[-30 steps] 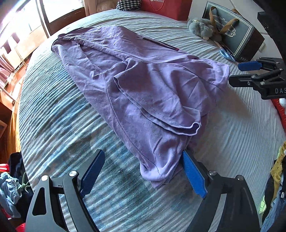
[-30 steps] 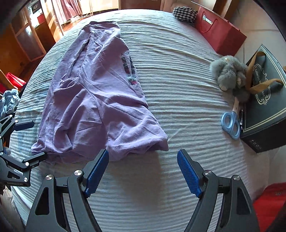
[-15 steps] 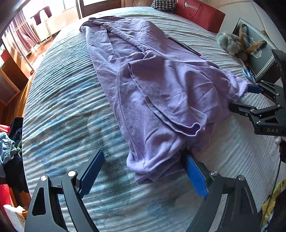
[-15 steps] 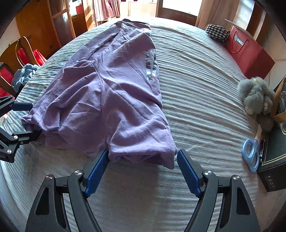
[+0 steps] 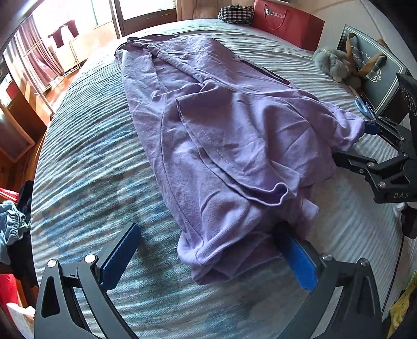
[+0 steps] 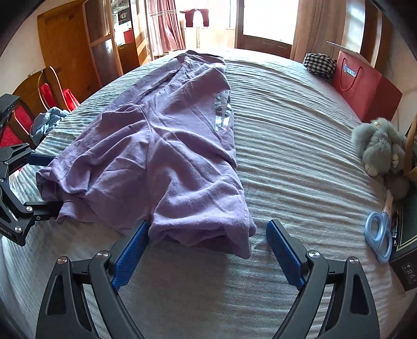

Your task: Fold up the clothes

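Both claws nearer shirt; scissors aside.

Left gripper and right gripper: black angular linkage frames, silver pivot screws, ribbed blue finger pads. White "DAS" lettering marks the right gripper's frame.

Home bedroom: striped bed, wooden wardrobe, curtained window.

Purple garment on striped bed, left tool open around its corner
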Available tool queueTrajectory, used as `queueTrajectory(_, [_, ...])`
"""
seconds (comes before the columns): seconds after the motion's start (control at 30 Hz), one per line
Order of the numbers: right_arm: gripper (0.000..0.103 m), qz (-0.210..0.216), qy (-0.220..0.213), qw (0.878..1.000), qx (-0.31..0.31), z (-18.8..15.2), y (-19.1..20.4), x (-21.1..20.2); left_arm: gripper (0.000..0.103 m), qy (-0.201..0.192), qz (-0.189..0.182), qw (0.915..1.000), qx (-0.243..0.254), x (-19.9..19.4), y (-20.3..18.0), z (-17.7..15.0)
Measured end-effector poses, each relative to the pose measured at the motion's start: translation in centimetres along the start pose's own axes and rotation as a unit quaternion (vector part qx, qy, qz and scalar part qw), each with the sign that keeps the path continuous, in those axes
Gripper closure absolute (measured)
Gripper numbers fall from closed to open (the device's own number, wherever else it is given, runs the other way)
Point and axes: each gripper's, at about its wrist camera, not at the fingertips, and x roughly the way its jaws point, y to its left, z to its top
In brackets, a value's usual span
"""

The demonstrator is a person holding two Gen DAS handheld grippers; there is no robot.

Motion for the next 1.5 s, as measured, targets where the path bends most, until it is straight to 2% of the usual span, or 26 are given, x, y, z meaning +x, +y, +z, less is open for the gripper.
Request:
queueTrajectory(0.07, [0.012, -0.004, -0.005, 1.000, 0.007, 0.0, 0.1, 0.0, 0.002, 0.002, -0.004, 1.0000, 0.008, -0.1, -0.2, 0.1])
queueTrajectory(0.13, [0.012, -0.004, -0.006, 1.000, 0.008, 0.0, 0.1, 0.0, 0.011, -0.002, -0.011, 0.9997, 0.024, -0.4, -0.6, 0.1])
queueTrajectory(0.23, [0.013, -0.009, -0.003, 1.000, 0.012, 0.1, 0.2, 0.0, 0.018, -0.012, -0.021, 0.9989, 0.040, -0.5, -1.1, 0.3])
queueTrajectory(0.37, [0.033, -0.011, -0.004, 1.000, 0.021, 0.3, 0.2, -0.4, 0.019, -0.015, -0.029, 0.9982, 0.051, -0.6, -1.4, 0.5])
queueTrajectory(0.47, [0.035, -0.012, 0.006, 1.000, 0.023, 0.5, 0.2, -0.4, 0.023, -0.020, -0.035, 0.9975, 0.059, -0.7, -1.4, 0.4])
queueTrajectory(0.5, [0.037, -0.012, 0.009, 1.000, 0.023, 0.6, 0.2, -0.4, 0.028, -0.023, -0.037, 0.9972, 0.060, -0.8, -1.2, 0.4])
queueTrajectory(0.57, [0.043, -0.012, 0.014, 1.000, 0.025, 0.7, 0.1, -0.5, 0.047, -0.029, -0.040, 0.9967, 0.063, -1.0, -0.8, 0.6])
queueTrajectory(0.63, [0.059, -0.008, 0.018, 0.999, 0.029, 0.8, 0.0, -0.7, 0.079, -0.024, -0.049, 0.9962, 0.068, -1.0, -0.1, 1.1])
queueTrajectory(0.7, [0.078, -0.003, 0.027, 0.999, 0.038, 1.1, 0.0, -0.7, 0.088, -0.015, -0.062, 0.9955, 0.070, -0.9, 0.5, 1.6])
queueTrajectory(0.73, [0.082, -0.003, 0.030, 0.999, 0.038, 1.3, 0.2, -0.8, 0.092, -0.011, -0.066, 0.9952, 0.071, -1.0, 0.7, 1.8])
queueTrajectory(0.8, [0.092, -0.008, 0.032, 0.999, 0.035, 1.9, 0.9, -1.2, 0.094, -0.009, -0.073, 0.9944, 0.077, -1.5, 1.1, 2.1])
queueTrajectory(0.93, [0.093, -0.008, 0.018, 0.998, 0.053, 3.3, 1.7, -3.1, 0.094, -0.038, -0.088, 0.9901, 0.103, -4.5, 2.0, 3.2])
queueTrajectory(1.03, [0.093, -0.018, 0.005, 0.997, 0.076, 5.3, 2.0, -4.6, 0.094, -0.035, -0.115, 0.9883, 0.094, -5.9, 3.7, 4.9])
queueTrajectory(1.1, [0.093, -0.030, 0.004, 0.997, 0.077, 6.9, 2.5, -5.1, 0.094, -0.045, -0.118, 0.9873, 0.097, -6.6, 4.8, 6.2])
queueTrajectory(1.3, [0.093, -0.052, 0.009, 0.996, 0.077, 12.1, 4.0, -4.1, 0.094, -0.041, -0.130, 0.9849, 0.107, -6.5, 8.8, 10.2])
queueTrajectory(1.5, [0.093, -0.073, -0.001, 0.995, 0.068, 19.4, 4.1, -1.0, 0.094, -0.039, -0.161, 0.9816, 0.096, -4.5, 13.7, 16.3])
